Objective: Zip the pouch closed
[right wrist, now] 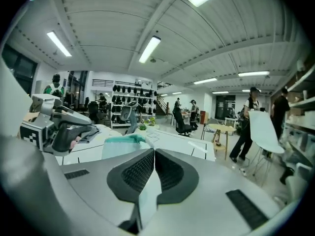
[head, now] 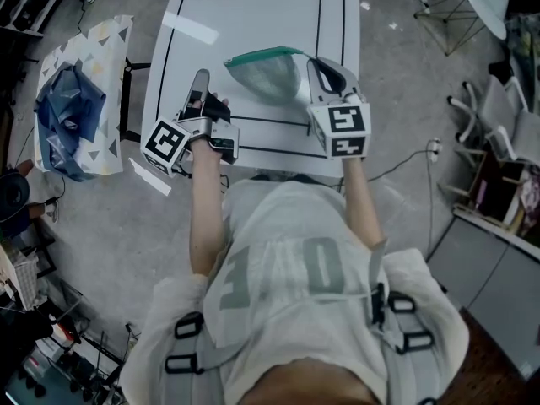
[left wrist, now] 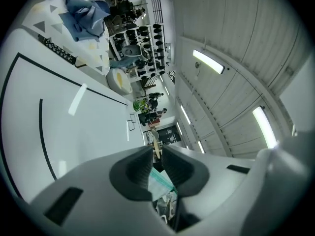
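The right gripper (head: 316,67) clamps one end of the pouch (head: 266,76) over the counter (head: 253,19); the left gripper (head: 201,81) hangs slightly open and empty, apart from it. Held at one end only, the limp pouch may swing, and the left gripper could miss the zip (head: 266,54).

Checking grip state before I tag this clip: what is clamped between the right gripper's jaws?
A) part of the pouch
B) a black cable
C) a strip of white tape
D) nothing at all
A: in the right gripper view, the right gripper has its jaws closed on a fold of the pouch, whose teal-edged body shows just beyond them.
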### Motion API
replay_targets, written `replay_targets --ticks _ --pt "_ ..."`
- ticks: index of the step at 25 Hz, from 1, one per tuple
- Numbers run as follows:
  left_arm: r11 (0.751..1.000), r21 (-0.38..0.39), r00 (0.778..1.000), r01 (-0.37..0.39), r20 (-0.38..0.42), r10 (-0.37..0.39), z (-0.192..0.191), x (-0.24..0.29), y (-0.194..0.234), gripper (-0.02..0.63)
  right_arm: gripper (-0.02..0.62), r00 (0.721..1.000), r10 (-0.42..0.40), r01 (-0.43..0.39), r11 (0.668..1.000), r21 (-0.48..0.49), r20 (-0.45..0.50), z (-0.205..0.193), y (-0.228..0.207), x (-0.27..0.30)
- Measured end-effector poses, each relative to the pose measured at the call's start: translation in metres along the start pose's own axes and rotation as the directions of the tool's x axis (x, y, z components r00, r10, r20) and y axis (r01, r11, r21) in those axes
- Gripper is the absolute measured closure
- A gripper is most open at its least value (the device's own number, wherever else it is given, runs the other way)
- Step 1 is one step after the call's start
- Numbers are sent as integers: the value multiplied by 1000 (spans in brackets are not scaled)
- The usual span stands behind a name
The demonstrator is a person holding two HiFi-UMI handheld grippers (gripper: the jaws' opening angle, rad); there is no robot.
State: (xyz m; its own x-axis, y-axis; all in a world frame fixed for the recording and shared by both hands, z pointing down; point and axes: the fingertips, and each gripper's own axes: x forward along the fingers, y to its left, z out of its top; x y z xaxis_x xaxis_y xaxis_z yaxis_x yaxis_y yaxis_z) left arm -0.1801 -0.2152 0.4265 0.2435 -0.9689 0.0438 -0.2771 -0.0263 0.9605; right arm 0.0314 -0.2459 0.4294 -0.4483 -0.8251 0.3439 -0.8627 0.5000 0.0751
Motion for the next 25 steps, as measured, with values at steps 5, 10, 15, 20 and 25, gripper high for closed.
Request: replay_targets --ticks 5,10,15,20,25 --pt "998 57 1000 30 -5 -30 1 2 -17 566 414 996 -56 60 997 52 -75 -30 -15 8" --pt "968 250 999 29 -25 -24 2 8 -38 566 413 998 -27 32 997 77 -56 -27 -9 11" --pt "951 308 999 32 -27 -25 2 14 -49 566 413 998 -40 43 998 53 -43 -21 -13 11" --pt "942 335 999 24 -28 -16 3 16 -49 566 413 998 -45 47 998 40 -46 -21 -15 12" --pt "924 383 1000 16 -28 -6 6 19 -52 566 413 998 -56 58 998 41 -37 -15 -18 11"
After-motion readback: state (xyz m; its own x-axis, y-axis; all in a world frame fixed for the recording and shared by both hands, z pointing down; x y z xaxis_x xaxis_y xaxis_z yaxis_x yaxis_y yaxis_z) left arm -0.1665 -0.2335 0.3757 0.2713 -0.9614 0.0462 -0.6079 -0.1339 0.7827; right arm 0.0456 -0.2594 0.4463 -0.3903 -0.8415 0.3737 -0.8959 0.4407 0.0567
